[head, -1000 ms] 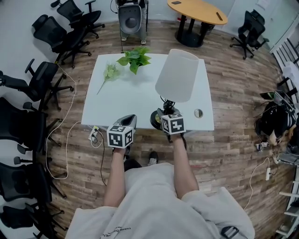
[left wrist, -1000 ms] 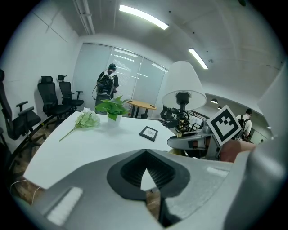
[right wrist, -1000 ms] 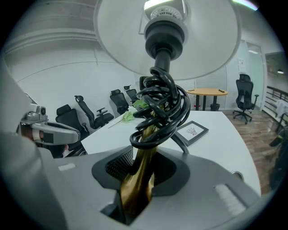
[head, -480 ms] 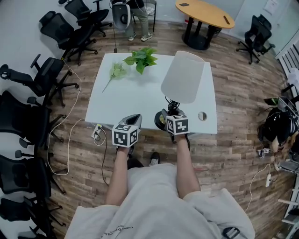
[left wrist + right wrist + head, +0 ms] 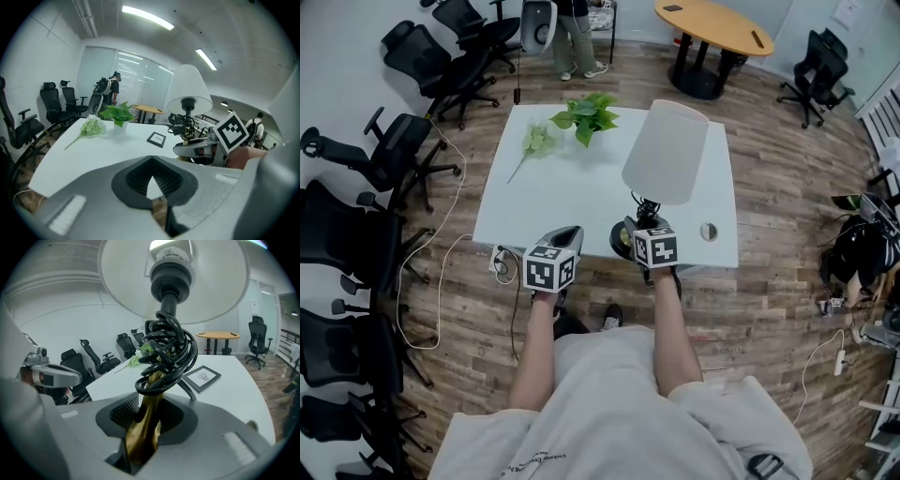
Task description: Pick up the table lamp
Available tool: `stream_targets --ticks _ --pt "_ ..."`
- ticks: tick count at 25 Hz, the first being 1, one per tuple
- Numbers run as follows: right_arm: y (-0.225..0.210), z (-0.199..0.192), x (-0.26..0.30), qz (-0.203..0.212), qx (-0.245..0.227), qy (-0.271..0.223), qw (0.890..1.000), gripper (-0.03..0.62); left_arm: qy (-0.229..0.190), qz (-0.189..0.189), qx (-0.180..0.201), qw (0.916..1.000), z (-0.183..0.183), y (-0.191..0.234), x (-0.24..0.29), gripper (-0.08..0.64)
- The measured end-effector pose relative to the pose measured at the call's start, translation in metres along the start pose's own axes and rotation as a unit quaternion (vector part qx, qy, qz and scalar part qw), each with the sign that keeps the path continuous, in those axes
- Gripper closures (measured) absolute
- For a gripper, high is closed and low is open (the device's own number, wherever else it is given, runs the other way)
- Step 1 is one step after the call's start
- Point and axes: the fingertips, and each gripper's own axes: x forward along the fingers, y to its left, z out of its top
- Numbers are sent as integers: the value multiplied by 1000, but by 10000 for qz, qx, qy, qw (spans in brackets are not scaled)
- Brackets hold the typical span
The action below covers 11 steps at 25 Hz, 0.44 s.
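The white tabletop (image 5: 572,202) carries everything. The table lamp (image 5: 666,155) stands near its front edge, right of the middle, with its pale shade tilted a little away from the person. The right gripper (image 5: 145,437) has its jaws pinching the lamp's brass stem (image 5: 149,418) low down, just under a black cord coil (image 5: 169,350) wound round it. The left gripper (image 5: 151,187) hovers beside it at the tabletop's edge, jaws pressed together on nothing.

The lift looks about to start. The shade makes the lamp top-heavy and the grip sits low, so the stem should go straight up and stay vertical, rising slowly so it does not swivel between the pads. The free left gripper could steady it higher up.

Counted: one tabletop, one lamp, two grippers, one potted plant (image 5: 581,114), one picture frame (image 5: 202,377), one cut flower sprig (image 5: 532,143).
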Motion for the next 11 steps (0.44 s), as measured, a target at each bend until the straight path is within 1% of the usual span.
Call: stream_targets --ticks 6,11 --pt "0 2 1 1 4 -33 10000 448 -1 -2 52 10000 3 -1 -1 558" --pt "6 5 6 31 77 -118 9999 449 32 36 114 9999 4 7 -3 558"
